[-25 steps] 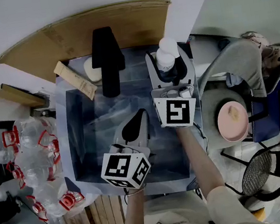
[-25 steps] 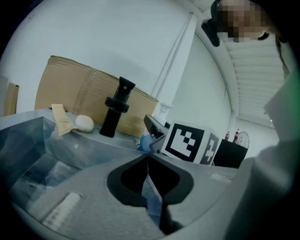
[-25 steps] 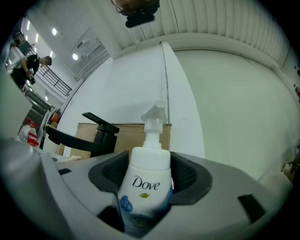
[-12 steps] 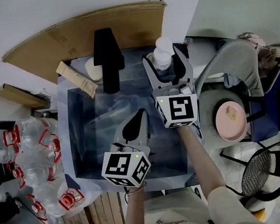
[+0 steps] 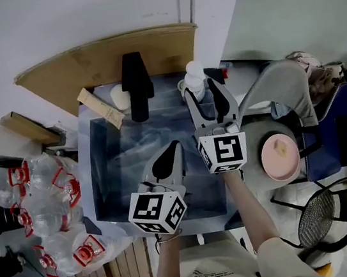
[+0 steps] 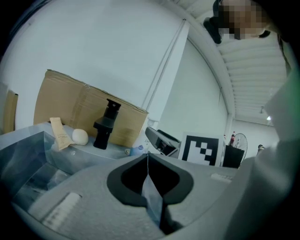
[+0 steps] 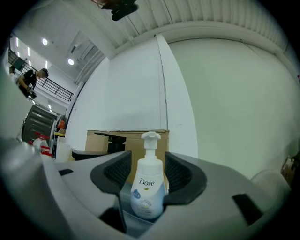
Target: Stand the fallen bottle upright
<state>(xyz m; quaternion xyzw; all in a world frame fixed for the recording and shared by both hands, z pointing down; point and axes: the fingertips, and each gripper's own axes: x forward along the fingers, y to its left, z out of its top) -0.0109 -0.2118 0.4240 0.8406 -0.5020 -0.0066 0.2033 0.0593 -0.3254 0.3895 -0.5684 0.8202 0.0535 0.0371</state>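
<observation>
Head view places the pump bottle upright at the far edge of the counter, close to its far right corner, so the standing-up is judged already done. It is seen as a white plastic bottle with a pale blue lower half, a narrow neck and a pump head on top.

It is judged to be light and fairly stiff, with a smooth, rounded wall that could slip under a weak pinch. The pump head makes it somewhat top-heavy, so it could be tipped by a nudge high up. If it must be taken again, the wide body below the shoulder is the place to hold it, not the thin neck or the pump.

The right gripper is held just short of the bottle, its jaws spread wide and closing at this moment. In the right gripper view the bottle is framed in the gap between them, but neither pad is seen pressing on it, so nothing is held.

The left gripper is kept over the middle of the counter, well apart from the bottle, with its jaws pressed together and nothing pinched between them
</observation>
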